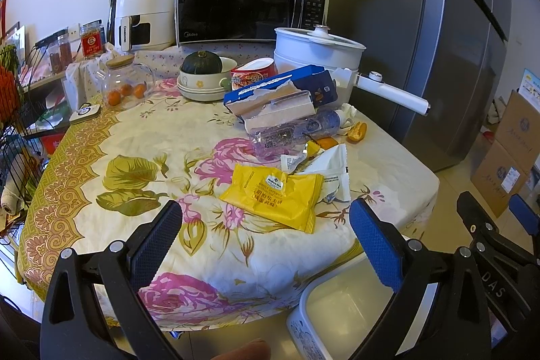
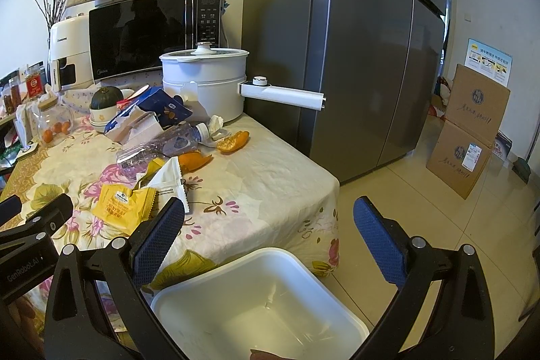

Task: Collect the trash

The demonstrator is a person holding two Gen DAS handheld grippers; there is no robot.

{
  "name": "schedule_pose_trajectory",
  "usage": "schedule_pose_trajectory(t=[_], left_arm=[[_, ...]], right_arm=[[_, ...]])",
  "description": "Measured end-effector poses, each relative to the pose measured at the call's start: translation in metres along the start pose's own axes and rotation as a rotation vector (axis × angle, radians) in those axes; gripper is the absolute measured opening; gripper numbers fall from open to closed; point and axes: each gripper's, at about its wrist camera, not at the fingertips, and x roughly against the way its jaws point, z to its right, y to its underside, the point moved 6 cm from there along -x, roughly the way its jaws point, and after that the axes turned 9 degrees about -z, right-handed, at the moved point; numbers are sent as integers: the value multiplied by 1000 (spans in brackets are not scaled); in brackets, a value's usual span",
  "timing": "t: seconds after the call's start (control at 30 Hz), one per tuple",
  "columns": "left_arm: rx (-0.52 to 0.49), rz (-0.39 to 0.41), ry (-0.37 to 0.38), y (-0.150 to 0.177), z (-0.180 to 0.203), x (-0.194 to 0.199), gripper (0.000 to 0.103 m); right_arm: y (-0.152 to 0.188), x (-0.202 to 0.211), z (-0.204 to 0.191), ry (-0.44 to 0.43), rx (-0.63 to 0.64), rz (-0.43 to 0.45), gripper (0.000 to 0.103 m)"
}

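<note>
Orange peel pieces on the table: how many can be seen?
2. One orange peel lies near the table's right edge by the crumpled tissue; the other peel lies beside the white wrapper. More may hide under the trash pile.

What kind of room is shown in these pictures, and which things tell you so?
Most likely a home kitchen or dining corner. A microwave stands behind a table with a flowered cloth, a tall grey fridge stands beside it, and a white cooking pot sits on the table.

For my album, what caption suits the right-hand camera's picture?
Open right claw above an empty white bin, beside a table littered with wrappers and orange peel.
</note>
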Motion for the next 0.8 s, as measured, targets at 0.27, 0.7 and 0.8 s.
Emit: schedule_pose_trajectory(t=[0.27, 0.7, 0.8], left_arm=[[0, -1, 0, 1, -1, 0, 96], [1, -5, -4, 0, -2, 0, 96], [19, -29, -9, 3, -10, -4, 96]], right_arm=[[2, -1, 0, 2, 4, -2, 96], [4, -1, 1, 0, -3, -8, 96], [4, -6, 1, -29, -24, -48, 96]])
